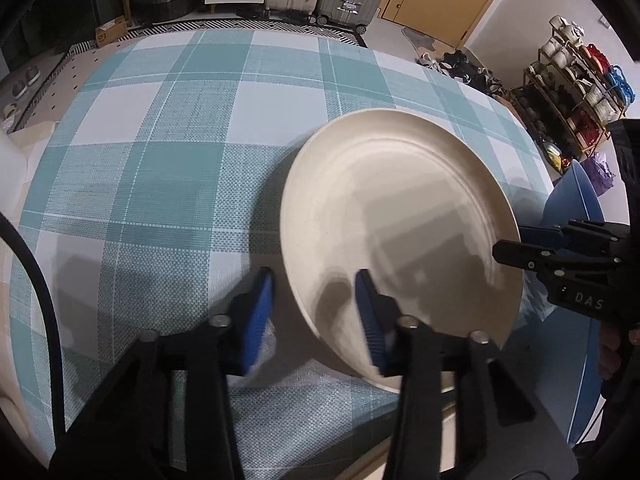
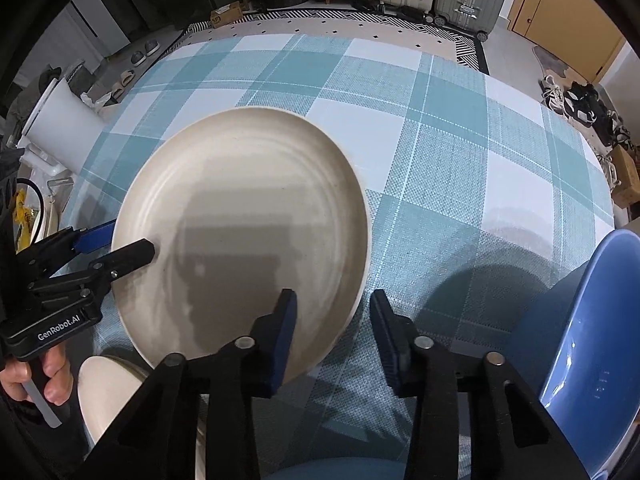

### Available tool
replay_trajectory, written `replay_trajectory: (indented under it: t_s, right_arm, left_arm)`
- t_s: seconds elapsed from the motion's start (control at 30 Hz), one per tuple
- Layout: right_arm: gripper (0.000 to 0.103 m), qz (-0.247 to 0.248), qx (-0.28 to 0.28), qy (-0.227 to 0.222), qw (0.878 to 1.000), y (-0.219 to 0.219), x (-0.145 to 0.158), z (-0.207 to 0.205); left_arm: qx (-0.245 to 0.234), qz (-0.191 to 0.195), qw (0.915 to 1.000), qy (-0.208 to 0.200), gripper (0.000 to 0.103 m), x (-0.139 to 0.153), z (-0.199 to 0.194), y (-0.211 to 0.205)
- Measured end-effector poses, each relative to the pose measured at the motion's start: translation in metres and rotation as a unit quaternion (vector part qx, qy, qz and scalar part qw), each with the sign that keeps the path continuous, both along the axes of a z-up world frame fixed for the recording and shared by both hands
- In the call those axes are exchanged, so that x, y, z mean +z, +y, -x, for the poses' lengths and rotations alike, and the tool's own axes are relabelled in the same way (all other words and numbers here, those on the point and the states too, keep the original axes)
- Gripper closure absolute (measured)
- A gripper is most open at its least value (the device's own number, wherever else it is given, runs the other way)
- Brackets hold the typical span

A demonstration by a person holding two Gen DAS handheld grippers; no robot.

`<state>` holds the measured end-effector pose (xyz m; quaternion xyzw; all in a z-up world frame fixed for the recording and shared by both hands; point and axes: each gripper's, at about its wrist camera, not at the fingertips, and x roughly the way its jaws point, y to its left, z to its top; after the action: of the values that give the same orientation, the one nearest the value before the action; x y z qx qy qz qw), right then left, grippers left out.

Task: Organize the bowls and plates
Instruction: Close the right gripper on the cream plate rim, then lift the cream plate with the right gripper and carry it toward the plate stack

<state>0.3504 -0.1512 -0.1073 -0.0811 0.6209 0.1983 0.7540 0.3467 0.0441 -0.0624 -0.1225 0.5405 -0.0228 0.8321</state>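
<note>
Scene: a tabletop [image 2: 440, 140] covered in a teal and white checked cloth, with household clutter on the floor beyond.
Plate: 1 round cream ceramic plate [image 2: 248, 224] is in the middle of the tabletop, tilted, its near edge toward both cameras; it seems lifted rather than lying flat.
Left tool [image 2: 116, 246]: in the right wrist view its black and blue fingers close over the plate's left rim, clamped on it, probably to carry the plate.
Right tool [image 2: 334, 332]: its jaws are apart and hold nothing; the plate's right rim lies between them, likely ready to steady it.
Other dishes: a blue plastic bowl [image 2: 592, 320] stands on edge at the right; a second cream dish [image 2: 108, 392] sits low at the left, partly hidden.
Judgement: the plate looks bound for a stack.
</note>
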Motion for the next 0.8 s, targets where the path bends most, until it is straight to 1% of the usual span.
replay_trajectory:
  t_s: [0.03,0.07,0.2,0.27,0.33,0.43,0.57,0.8]
  right_arm:
    - [0.072,0.001,0.001,-0.001,1.0,0.0,0.0,0.0]
    - [0.077,0.004,0.002,-0.004,1.0,0.001,0.0,0.001]
    - [0.083,0.014,0.001,-0.014,1.0,0.0,0.001,0.001]
    - [0.086,0.017,-0.001,-0.019,1.0,-0.002,0.001,0.001]
    - [0.087,0.017,-0.003,-0.021,1.0,-0.003,0.001,0.001]
    - [0.087,0.018,-0.004,-0.028,0.999,-0.003,0.003,0.003]
    - [0.087,0.017,-0.001,-0.042,0.999,-0.002,0.009,0.006]
    - [0.087,0.003,-0.001,-0.058,0.998,-0.005,0.022,0.014]
  left_arm:
    - [-0.001,-0.001,1.0,-0.001,0.079,0.0,0.0,-0.001]
    - [-0.002,0.0,1.0,-0.002,0.082,0.0,0.001,-0.001]
    - [0.0,-0.011,0.9999,-0.006,0.088,0.0,0.002,-0.002]
    - [0.0,-0.009,0.9999,-0.007,0.089,0.0,0.004,-0.002]
    - [-0.002,-0.011,0.9999,-0.01,0.089,0.002,0.005,-0.003]
    - [0.001,-0.012,0.9998,-0.017,0.089,0.006,0.006,-0.002]
    - [0.004,-0.023,0.9994,-0.027,0.089,0.013,0.009,-0.003]
    - [0.006,-0.025,0.9988,-0.04,0.089,0.027,0.018,-0.002]
